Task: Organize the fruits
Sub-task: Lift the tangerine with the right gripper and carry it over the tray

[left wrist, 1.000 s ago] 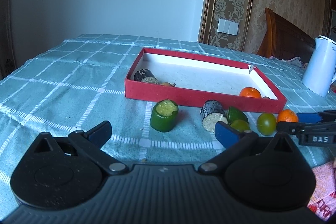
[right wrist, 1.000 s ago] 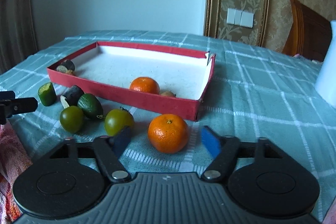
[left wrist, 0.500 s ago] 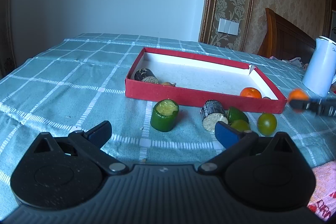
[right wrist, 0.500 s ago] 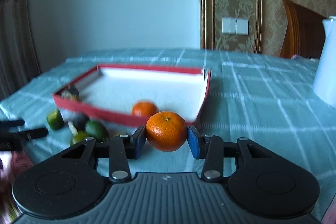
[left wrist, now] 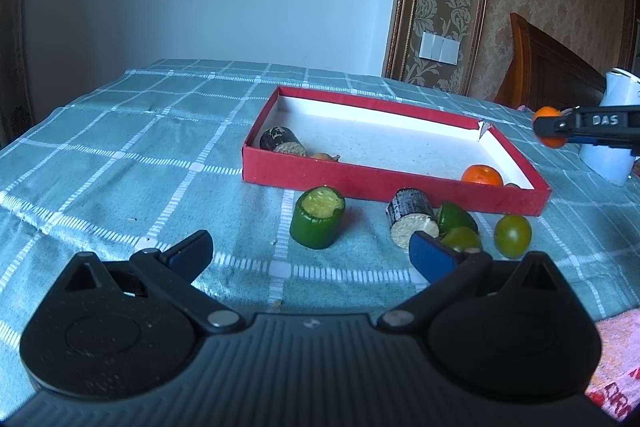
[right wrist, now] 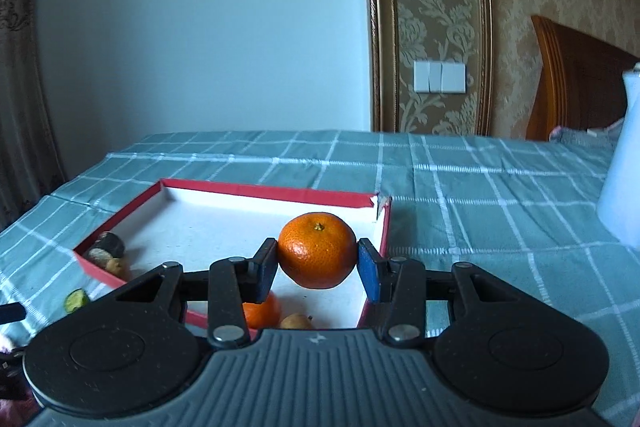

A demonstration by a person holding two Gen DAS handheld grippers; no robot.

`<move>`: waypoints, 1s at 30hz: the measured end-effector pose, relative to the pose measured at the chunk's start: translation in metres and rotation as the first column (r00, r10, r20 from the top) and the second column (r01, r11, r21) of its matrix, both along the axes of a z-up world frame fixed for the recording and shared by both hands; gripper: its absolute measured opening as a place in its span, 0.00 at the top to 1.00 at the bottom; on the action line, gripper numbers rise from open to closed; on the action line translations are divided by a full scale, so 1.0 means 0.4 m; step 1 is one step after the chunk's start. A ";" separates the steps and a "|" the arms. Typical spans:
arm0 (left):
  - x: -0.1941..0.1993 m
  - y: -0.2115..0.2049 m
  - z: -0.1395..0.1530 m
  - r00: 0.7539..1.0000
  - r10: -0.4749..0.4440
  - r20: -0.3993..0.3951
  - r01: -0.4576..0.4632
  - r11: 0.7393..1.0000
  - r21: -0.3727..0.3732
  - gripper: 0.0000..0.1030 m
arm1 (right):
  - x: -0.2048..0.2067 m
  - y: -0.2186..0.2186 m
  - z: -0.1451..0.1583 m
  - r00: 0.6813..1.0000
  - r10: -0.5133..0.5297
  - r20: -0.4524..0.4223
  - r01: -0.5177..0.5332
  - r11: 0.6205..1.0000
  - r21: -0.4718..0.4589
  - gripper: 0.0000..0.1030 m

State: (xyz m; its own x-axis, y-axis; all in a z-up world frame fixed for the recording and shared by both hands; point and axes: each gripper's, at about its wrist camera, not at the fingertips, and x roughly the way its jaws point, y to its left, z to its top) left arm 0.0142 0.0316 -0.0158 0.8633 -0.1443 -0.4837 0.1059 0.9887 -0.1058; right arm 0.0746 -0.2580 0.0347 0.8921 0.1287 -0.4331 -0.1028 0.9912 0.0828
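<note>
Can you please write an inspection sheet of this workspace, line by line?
Surface: table under green checked cloth.
Job's things: red box holds one orange and small pieces; green and dark pieces lie before it.
Clutter: white kettle, pink cloth.
Grippers: right gripper shut on a raised orange over the box; left gripper open, empty.
Cables: nothing seen.
Surroundings: wall switch, wooden headboard.

Orange tangerine (right wrist: 317, 250), red tray (right wrist: 276, 191)
</note>
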 end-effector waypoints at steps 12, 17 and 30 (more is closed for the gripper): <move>0.013 0.005 -0.004 0.998 0.038 -0.042 -0.038 0.999 0.000 0.00 | 0.052 0.000 -0.056 0.999 -0.025 -0.024 0.025 1.000 0.004 0.59; 0.017 0.005 -0.005 0.997 0.054 -0.050 -0.054 0.999 0.006 0.00 | 0.061 0.006 -0.073 0.999 -0.025 -0.032 0.025 1.000 -0.007 0.59; 0.020 0.004 -0.006 0.994 0.086 -0.061 -0.085 0.996 0.022 0.00 | 0.071 0.001 -0.092 0.999 -0.033 -0.035 0.033 0.999 -0.007 0.59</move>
State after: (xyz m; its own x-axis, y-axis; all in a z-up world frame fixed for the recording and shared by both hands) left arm 0.0222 0.0334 -0.0181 0.8402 -0.0608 -0.5388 0.0144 0.9959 -0.0899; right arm 0.1031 -0.2575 -0.0022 0.8802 0.0966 -0.4646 -0.0672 0.9946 0.0795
